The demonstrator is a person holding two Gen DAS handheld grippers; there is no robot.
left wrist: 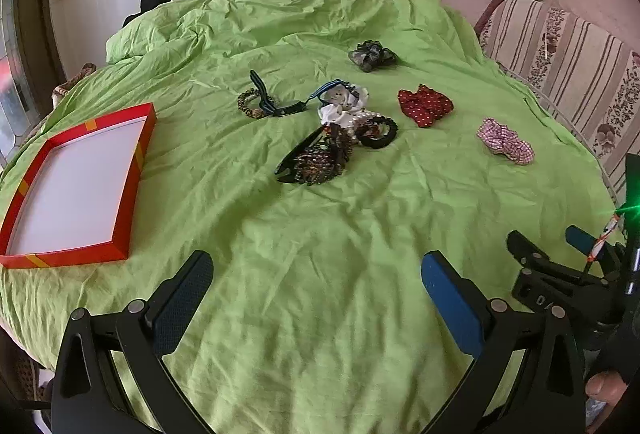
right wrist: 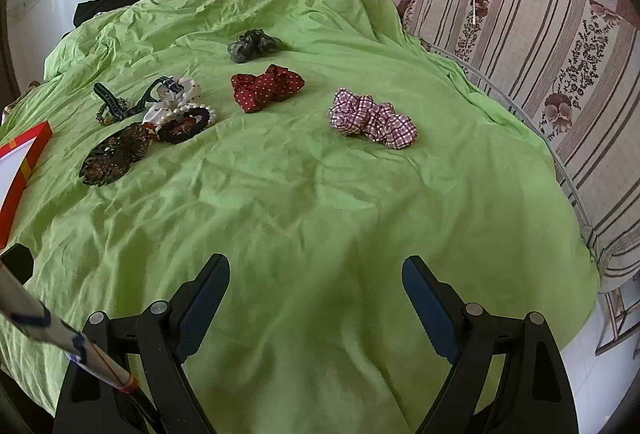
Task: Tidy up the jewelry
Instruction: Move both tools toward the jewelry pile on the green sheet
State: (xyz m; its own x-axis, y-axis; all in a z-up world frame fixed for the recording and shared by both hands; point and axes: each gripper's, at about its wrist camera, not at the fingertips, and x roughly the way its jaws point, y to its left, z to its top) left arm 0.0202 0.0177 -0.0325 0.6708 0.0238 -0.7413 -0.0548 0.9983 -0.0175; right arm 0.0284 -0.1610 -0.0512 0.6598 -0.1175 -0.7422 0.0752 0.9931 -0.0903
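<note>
a: left view: left gripper (left wrist: 316, 278) jaws wide apart, holding nothing, over green sheet (left wrist: 320, 226). hair ties (left wrist: 340, 121) clustered mid-sheet, red tray (left wrist: 80, 189) far left.

b: right view: right gripper (right wrist: 316, 282) jaws wide apart, holding nothing. plaid scrunchie (right wrist: 372, 119) ahead, apart from the cluster.

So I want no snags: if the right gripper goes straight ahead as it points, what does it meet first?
Likely bare green sheet first; the open right gripper holds nothing. Farther on, roughly the red dotted scrunchie, though depth is uncertain.
</note>
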